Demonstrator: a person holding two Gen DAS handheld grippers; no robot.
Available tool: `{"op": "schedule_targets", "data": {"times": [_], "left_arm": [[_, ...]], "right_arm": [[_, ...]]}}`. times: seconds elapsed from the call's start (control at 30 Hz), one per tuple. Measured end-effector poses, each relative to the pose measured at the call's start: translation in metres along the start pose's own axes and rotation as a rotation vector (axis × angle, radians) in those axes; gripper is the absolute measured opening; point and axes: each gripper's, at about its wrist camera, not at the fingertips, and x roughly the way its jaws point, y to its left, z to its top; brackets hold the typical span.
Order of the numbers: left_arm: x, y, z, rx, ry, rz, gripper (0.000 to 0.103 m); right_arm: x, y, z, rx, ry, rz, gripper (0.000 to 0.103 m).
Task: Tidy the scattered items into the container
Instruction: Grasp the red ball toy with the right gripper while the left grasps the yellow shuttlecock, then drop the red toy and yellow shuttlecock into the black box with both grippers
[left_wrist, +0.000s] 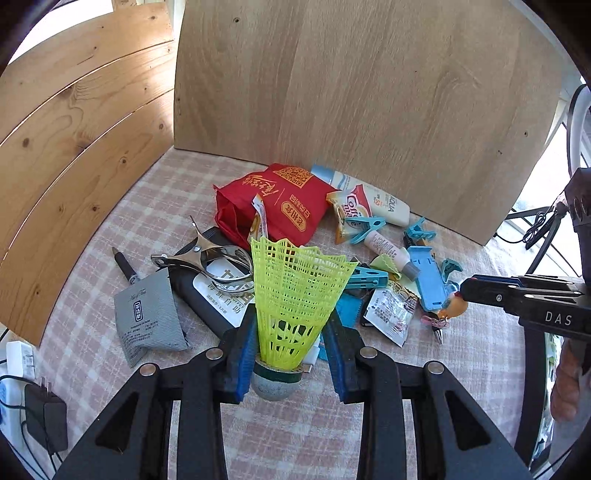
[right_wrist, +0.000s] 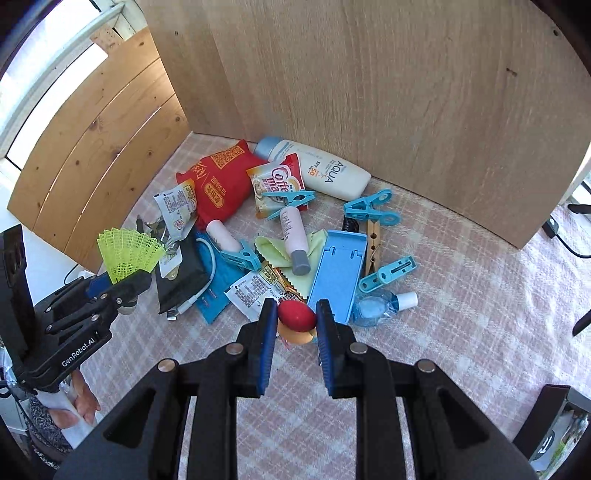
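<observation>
My left gripper is shut on a yellow plastic shuttlecock, held by its lower skirt and cork above the checked cloth; it also shows in the right wrist view. My right gripper is shut on a small toy figure with a red cap, held just above the cloth; it shows in the left wrist view as well. A pile of scattered items lies ahead: red pouch, sunscreen bottle, blue clips, blue phone stand. No container shows.
Wooden boards wall the back and left. Metal tongs, a pen and a grey sachet lie left in the pile. A small blue bottle lies right. A charger and power strip sit off the cloth's left edge.
</observation>
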Motion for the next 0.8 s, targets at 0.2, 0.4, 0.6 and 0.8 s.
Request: {"op": "schedule_targets", "data": {"times": [0.2,0.4,0.6,0.8], "left_arm": [[-0.035,-0.025,-0.008,0.020,-0.033,-0.028,0.031],[-0.066,-0.079,-0.021,0.087,-0.061,-0.102,0.031],[-0.086,-0.156,-0.040,0.183,-0.068,-0.217,0.032],[-0.091,-0.244,-0.061,0.294,-0.050,-0.327,0.032]], "right_arm": [[-0.055,-0.021,-0.015,0.020,-0.062,0.002,0.021],[-0.117,-0.060,-0.041,0.074,-0.127,-0.038,0.021],[-0.190,-0.119,-0.088,0.165,-0.196,-0.128,0.021],[-0.244,-0.199,-0.146,0.324,-0.226,-0.232,0.021]]}}
